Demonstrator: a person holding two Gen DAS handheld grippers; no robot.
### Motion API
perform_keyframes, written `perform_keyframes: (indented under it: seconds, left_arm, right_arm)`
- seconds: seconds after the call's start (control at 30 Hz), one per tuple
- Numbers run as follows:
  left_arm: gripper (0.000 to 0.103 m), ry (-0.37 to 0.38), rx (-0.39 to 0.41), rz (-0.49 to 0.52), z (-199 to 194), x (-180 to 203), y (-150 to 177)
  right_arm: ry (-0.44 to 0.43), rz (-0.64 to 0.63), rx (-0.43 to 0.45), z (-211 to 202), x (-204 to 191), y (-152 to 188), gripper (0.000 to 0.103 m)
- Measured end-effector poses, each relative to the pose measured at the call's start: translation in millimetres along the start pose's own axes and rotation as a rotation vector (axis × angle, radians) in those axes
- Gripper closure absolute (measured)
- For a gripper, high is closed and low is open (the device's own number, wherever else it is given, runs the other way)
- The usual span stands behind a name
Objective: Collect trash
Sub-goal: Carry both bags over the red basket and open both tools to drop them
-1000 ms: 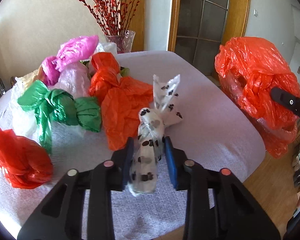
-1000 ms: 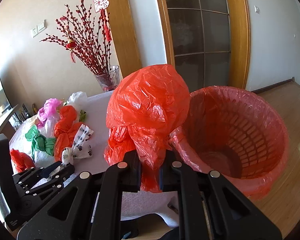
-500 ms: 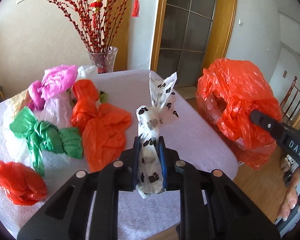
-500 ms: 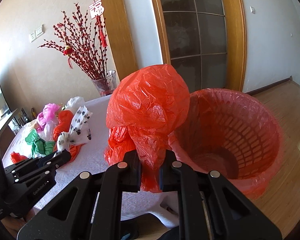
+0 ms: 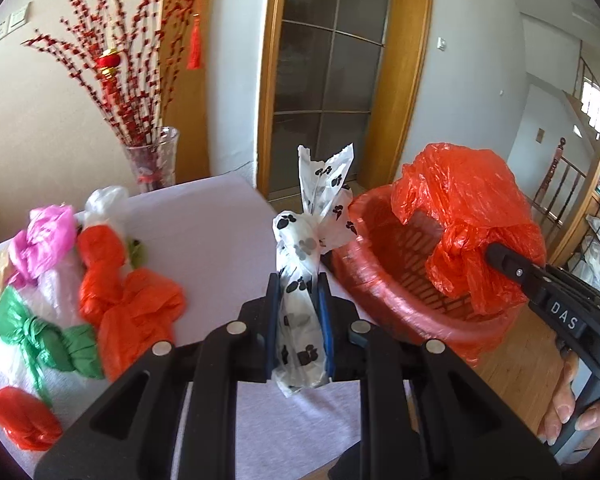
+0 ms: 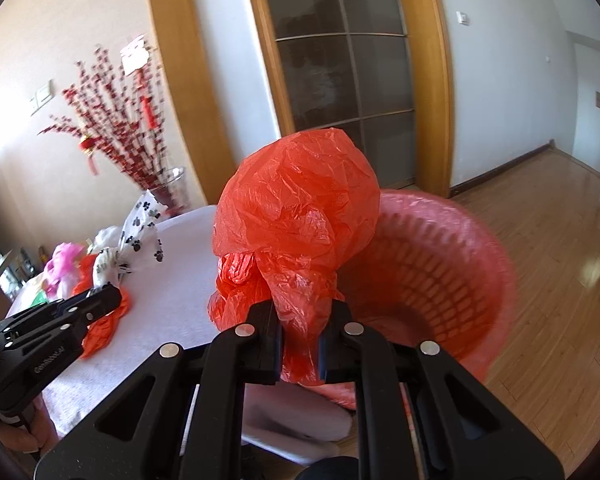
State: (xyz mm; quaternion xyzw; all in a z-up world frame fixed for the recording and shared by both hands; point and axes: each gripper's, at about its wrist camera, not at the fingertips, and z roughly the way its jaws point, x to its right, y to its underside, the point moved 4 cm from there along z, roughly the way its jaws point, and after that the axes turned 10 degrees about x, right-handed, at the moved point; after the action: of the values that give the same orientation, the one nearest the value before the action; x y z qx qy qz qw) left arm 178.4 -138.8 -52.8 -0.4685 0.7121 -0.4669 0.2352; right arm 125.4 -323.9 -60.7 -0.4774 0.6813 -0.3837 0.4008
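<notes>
- The left gripper (image 5: 300,320) has its jaws closed on a white bag with black paw prints (image 5: 304,264). 1 second ago this bag hung low over the tabletop (image 5: 203,220) among the other bags; now it is lifted and stands in the centre of the left wrist frame, beside the rim of the red bin (image 5: 384,280).
- The right gripper (image 6: 300,344) keeps its jaws clamped on the neck of a knotted red bag (image 6: 295,216). In the right of the left wrist frame this bag now hangs above the open mouth of the bin, while 1 second ago it was more in front of the bin.
- The bin, with its red liner (image 6: 440,264), fills the right half of the right wrist frame. Its bottom shows only the basket pattern, so I judge that no trash is inside yet.
- What this means: both hands have carried 1 bag each toward the bin, and the red bag seems ready to be dropped first. The paw-print bag is not yet over the opening and needs to travel a little more to the right.
- At the left of the left wrist frame more trash waits on the tabletop: a pink bag (image 5: 43,236), a green bag (image 5: 39,332), 2 orange bags (image 5: 131,300) and a small red bag (image 5: 19,416). So the task is only near its beginning.
- A glass vase (image 5: 151,160) with red branches stands at the far edge of the tabletop, well apart from both grippers.
</notes>
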Motion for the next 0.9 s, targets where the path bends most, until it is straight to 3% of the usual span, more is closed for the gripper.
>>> perform_keyframes:
  seconds: [0.7,0.8,0.9]
  left_arm:
    - [0.085,0.224,-0.047,0.037,78.1,97.1,-26.8]
    - [0.083,0.241,-0.082,0.020,92.8,104.7,-25.1]
    - [0.080,0.248,-0.103,0.018,103.8,109.4,-22.3]
  right_arm:
    - [0.152,0.133,0.025,12.6,90.5,-17.6,0.091]
    - [0.150,0.149,0.015,20.6,97.4,-19.4,0.088]
    - [0.152,0.166,0.008,25.2,99.9,-17.5,0.079]
